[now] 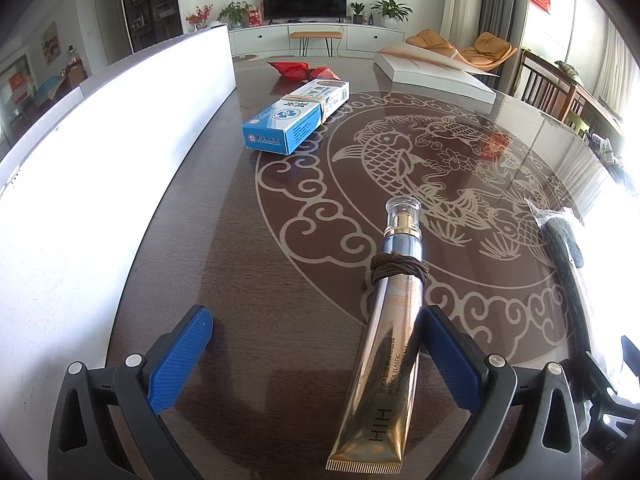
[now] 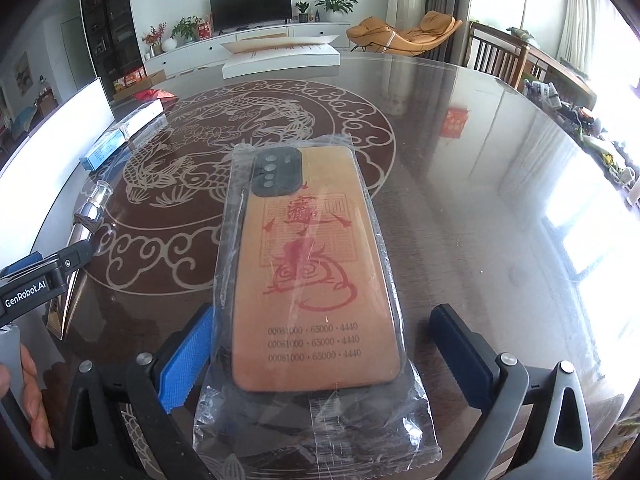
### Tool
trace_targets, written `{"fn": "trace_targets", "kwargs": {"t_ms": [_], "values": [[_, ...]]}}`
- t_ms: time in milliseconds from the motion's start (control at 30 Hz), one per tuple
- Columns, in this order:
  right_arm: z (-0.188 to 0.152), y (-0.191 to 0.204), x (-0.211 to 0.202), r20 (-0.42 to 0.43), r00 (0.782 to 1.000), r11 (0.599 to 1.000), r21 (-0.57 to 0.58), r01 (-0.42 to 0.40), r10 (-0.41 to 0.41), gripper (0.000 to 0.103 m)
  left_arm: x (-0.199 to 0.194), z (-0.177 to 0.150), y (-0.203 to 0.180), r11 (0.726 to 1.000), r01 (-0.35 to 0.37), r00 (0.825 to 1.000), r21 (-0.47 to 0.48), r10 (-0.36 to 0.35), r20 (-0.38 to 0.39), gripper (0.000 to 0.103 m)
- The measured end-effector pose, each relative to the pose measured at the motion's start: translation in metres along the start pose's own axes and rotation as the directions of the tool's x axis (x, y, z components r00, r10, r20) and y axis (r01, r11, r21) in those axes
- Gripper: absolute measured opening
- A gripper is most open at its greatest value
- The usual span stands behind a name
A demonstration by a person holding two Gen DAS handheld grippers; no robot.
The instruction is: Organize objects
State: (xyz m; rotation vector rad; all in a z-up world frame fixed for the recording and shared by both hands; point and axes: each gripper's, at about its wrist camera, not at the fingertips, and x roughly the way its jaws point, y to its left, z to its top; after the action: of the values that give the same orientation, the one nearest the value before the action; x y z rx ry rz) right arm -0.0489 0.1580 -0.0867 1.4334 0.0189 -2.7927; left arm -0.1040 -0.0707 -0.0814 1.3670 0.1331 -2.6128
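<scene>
Gold cream tube (image 1: pixel 384 344) lying flat, hair tie (image 1: pixel 398 268) looping its neck; bagged orange phone case (image 2: pixel 312 264) lying face-down on table.

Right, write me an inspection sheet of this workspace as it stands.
Surface: dark glossy table with a pale fish and cloud pattern.
Job's things: gold cream tube with a brown band, lying flat; bagged phone case; blue medicine box.
Clutter: red wrapper; white book; dark bagged item.
Grippers: left gripper open, tube between the jaws beside the right pad; right gripper open, straddling the phone case.
Cables: nothing seen.
Surroundings: white board along the table's left; television, plants, orange lounge chairs, wooden chairs.
</scene>
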Motion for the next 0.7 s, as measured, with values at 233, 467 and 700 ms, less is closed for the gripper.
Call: {"fn": "trace_targets", "kwargs": {"t_ms": [233,467,700], "values": [[-0.0001,-0.0002,-0.0002,0.0,1.0,1.0,-0.001,-0.001,0.001,0.103,-0.0004,-0.0007,0.0,1.0,0.0,1.0,0.0,0.0,0.0,0.103],[-0.0004,-0.0006,-0.0001,0.0,1.0,1.0,-0.001,-0.001,0.001,0.103,-0.0007,-0.0015,-0.0001,1.0,0.0,1.0,0.0,0.0,0.0,0.103],[-0.0005,-0.0006,-0.0001,0.0,1.0,1.0,-0.001,-0.001,0.001,0.103,-0.0007,-0.0017,0.0,1.0,0.0,1.0,0.0,0.0,0.001,0.103]]}}
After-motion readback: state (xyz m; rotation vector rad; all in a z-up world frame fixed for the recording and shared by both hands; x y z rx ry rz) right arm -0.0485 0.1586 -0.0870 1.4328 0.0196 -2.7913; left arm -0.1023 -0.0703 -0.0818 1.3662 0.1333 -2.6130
